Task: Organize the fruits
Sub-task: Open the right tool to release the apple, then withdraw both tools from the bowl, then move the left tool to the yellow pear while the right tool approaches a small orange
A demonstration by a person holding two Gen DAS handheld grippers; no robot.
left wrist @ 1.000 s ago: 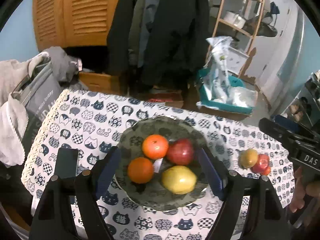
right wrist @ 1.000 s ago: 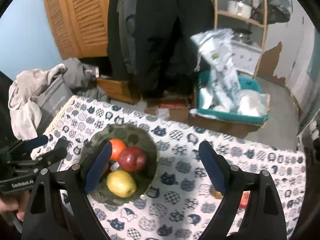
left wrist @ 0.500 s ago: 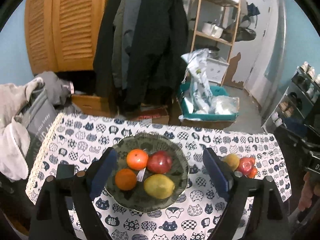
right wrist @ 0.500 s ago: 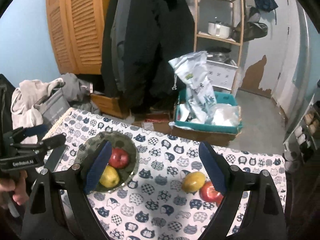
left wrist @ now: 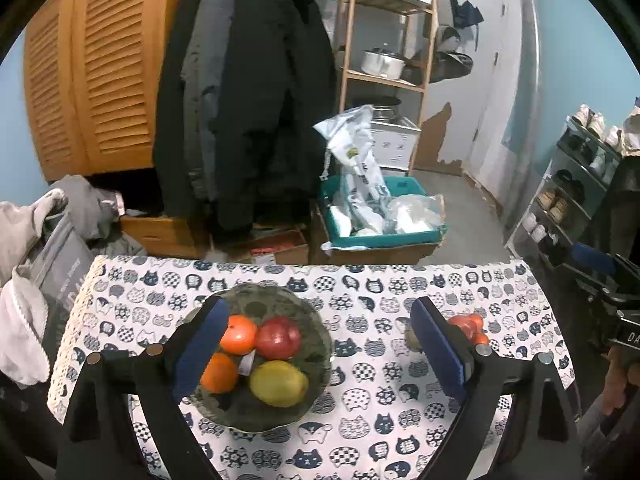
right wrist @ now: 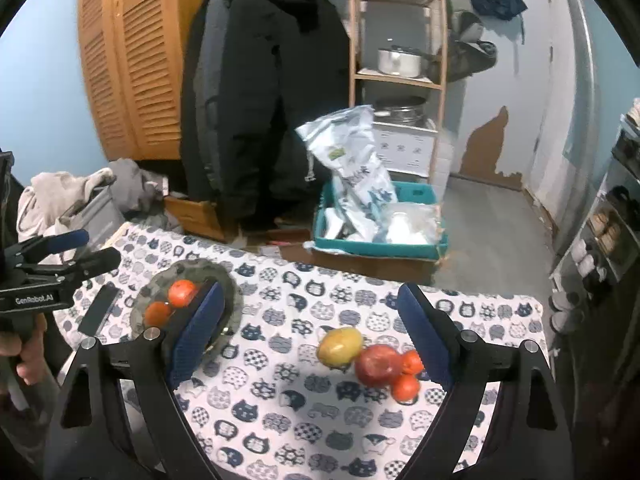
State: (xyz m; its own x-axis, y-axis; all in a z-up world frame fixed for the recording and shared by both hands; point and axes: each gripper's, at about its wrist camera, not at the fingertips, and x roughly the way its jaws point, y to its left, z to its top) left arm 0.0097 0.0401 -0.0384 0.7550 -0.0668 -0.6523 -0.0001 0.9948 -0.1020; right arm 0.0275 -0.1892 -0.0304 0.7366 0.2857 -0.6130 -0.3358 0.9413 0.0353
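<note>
A dark green bowl [left wrist: 316,332] on the cat-print tablecloth holds two oranges [left wrist: 239,334], a red apple [left wrist: 278,338] and a yellow fruit [left wrist: 279,383]. It also shows in the right wrist view [right wrist: 232,288]. Loose on the cloth at the right lie a yellow mango [right wrist: 339,346], a red apple [right wrist: 378,365] and two small oranges [right wrist: 405,387]. My left gripper [left wrist: 320,354] is open and empty above the bowl. My right gripper [right wrist: 310,330] is open and empty above the cloth, the loose fruits between its fingers.
A black phone [right wrist: 98,308] lies left of the bowl. The table's far edge [left wrist: 304,266] drops to the floor with a teal box of bags [left wrist: 376,216]. Clothes and a grey bag [left wrist: 48,248] sit at the left. A shoe rack [left wrist: 576,184] stands right.
Both grippers have pulled back and up from the table. The right gripper has swung to the right, from over the bowl to over the loose fruits. Both stay open.
</note>
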